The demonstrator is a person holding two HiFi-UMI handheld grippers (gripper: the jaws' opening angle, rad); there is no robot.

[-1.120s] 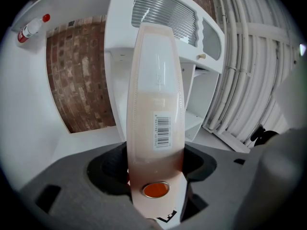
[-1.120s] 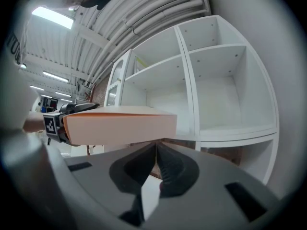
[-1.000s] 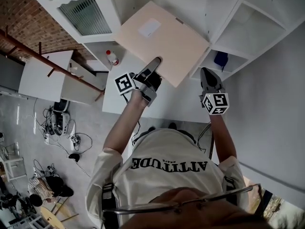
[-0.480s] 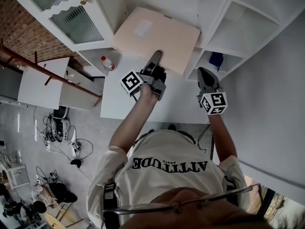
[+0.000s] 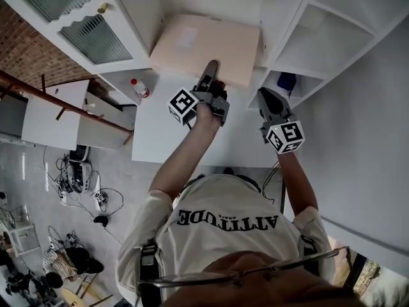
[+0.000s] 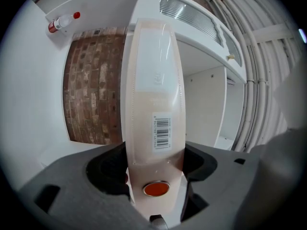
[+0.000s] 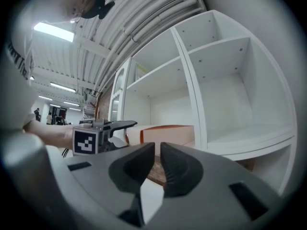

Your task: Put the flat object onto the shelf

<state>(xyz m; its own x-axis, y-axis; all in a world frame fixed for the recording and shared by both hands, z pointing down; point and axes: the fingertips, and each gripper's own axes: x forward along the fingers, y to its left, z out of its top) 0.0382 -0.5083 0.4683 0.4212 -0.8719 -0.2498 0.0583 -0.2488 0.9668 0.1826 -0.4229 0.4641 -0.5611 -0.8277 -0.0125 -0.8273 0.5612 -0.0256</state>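
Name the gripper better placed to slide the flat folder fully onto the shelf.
Left: the left gripper clamps the flat folder at the shelf; the right gripper is shut and empty.

The one word I can read is ATTITUDE, in dark capitals across the white shirt (image 5: 227, 221) I wear. In the head view it stands upside down, and the smaller line of print beside it is too small to read. The flat object (image 6: 154, 80) carries a white barcode label (image 6: 162, 133) with a row of digits along its side, too fine to make out. A second pale label (image 5: 187, 38) on its broad face shows no legible print. The marker cubes on my left gripper (image 5: 211, 69) and right gripper (image 5: 268, 98) bear black-and-white square patterns, no letters. The label on the red-capped bottle (image 6: 62, 22) can't be read.
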